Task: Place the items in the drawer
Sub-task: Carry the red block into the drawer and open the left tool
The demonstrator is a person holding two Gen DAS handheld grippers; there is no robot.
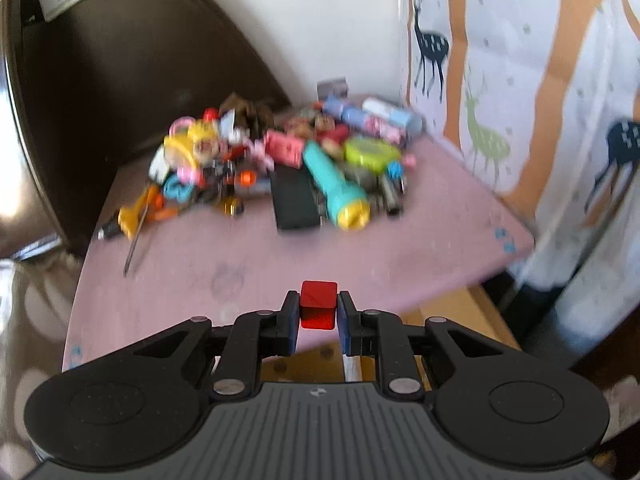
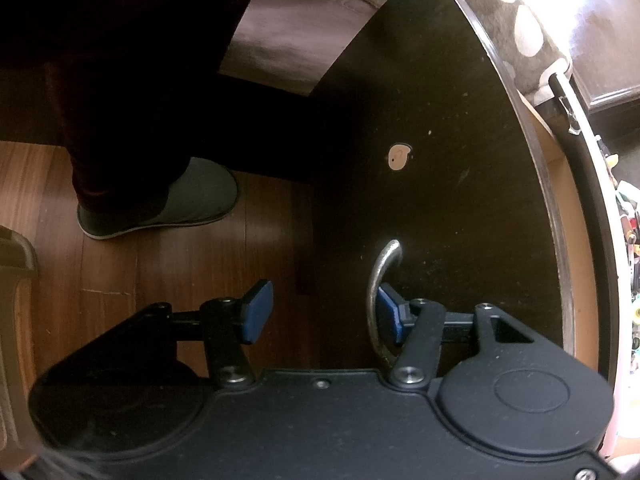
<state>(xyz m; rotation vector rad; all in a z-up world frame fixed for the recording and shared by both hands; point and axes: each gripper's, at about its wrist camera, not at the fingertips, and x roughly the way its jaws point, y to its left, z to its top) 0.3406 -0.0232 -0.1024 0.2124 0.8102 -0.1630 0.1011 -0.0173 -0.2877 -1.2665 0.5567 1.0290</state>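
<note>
My left gripper [image 1: 318, 312] is shut on a small red cube [image 1: 318, 305] and holds it above the near edge of the pink tabletop [image 1: 224, 264]. Below it the light wooden inside of the open drawer [image 1: 452, 320] shows. A heap of small toys [image 1: 280, 160] lies further back on the table. My right gripper [image 2: 320, 312] is open at the dark drawer front [image 2: 440, 160]. Its right finger [image 2: 390, 316] is hooked behind the curved metal handle [image 2: 378, 292]; the left finger [image 2: 256, 310] hangs free over the floor.
In the heap are a teal and yellow flashlight [image 1: 336, 184], a black box [image 1: 294, 200] and a yellow screwdriver [image 1: 132, 220]. A deer-patterned curtain [image 1: 520, 80] hangs at the right, a dark headboard [image 1: 120, 80] at the left. A slippered foot [image 2: 168, 204] stands on the wooden floor.
</note>
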